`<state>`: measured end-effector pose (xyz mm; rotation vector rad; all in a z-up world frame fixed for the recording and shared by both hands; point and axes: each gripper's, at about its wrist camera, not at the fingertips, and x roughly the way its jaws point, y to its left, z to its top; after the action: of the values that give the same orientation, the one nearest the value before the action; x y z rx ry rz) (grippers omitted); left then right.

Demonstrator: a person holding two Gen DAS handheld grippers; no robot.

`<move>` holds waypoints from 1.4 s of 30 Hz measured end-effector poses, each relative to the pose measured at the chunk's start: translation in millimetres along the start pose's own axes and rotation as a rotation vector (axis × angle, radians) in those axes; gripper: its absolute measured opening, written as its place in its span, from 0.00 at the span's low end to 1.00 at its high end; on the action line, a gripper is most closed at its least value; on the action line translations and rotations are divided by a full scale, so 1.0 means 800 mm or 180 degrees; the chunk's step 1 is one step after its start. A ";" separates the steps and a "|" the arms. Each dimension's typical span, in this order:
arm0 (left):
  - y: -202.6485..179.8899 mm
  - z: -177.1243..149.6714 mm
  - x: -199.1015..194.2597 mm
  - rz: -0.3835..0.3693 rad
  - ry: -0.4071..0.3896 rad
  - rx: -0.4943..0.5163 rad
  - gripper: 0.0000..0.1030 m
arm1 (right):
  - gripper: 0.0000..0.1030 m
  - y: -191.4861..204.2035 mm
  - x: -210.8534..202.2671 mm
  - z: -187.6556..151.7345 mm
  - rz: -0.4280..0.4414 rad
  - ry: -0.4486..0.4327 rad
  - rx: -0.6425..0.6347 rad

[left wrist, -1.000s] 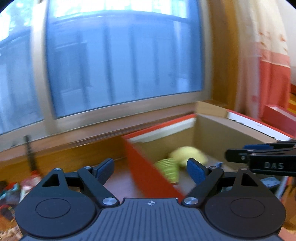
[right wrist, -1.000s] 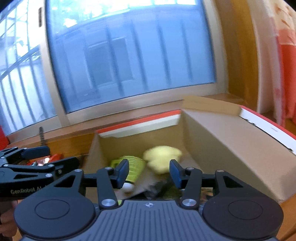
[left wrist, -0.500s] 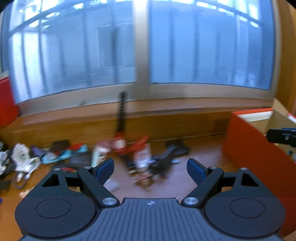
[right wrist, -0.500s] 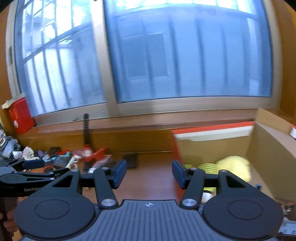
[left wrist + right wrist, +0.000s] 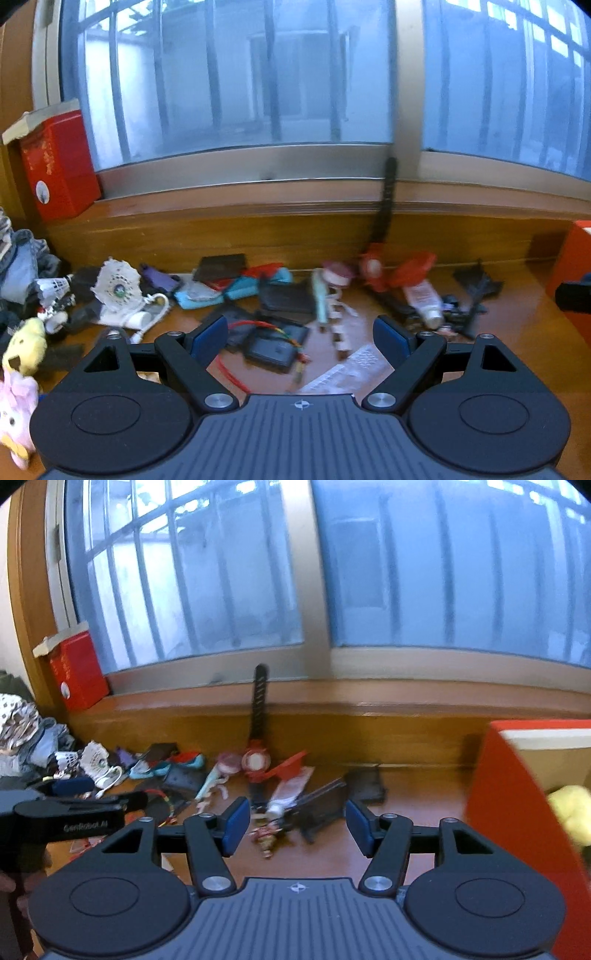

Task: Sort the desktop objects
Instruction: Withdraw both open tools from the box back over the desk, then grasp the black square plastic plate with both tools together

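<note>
A jumble of small desktop objects lies on the wooden desk under the window. Over it my left gripper (image 5: 300, 339) hangs open and empty, above a black device with a red wire (image 5: 277, 347). A white tube (image 5: 423, 302) and a red watch (image 5: 373, 266) lie further right. My right gripper (image 5: 298, 825) is also open and empty, above a small figurine (image 5: 267, 836) and a black folded item (image 5: 325, 805). The red cardboard box (image 5: 517, 812) stands at the right with a yellow plush (image 5: 572, 812) inside. The left gripper (image 5: 74, 816) shows at the left edge.
A red carton (image 5: 61, 162) stands on the window sill at the left. Yellow (image 5: 26, 345) and pink (image 5: 14, 413) plush toys, a shuttlecock (image 5: 51, 286) and a heap of clothes (image 5: 22, 734) crowd the left end. The wooden sill ledge runs behind the clutter.
Both grippers have swung left, away from the red cardboard box and over the clutter on the desk. Both stayed open and empty.
</note>
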<state>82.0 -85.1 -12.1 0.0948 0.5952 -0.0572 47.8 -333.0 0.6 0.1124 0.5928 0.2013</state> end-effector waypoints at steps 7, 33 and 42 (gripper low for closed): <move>0.031 0.014 0.058 -0.0021 0.0093 0.0018 0.84 | 0.59 0.032 0.058 0.000 0.0085 0.0206 -0.0003; 0.117 0.044 0.224 0.0103 0.0286 -0.0296 0.60 | 0.54 0.155 0.256 -0.007 0.0669 0.0507 -0.0719; 0.131 0.031 0.173 0.0125 0.0099 -0.0409 0.59 | 0.54 0.154 0.266 -0.010 0.0775 0.0425 -0.0717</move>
<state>218.3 12.5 -61.9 -0.0175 0.6265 0.0206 196.4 -165.6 -101.5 -0.0479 0.6849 0.5129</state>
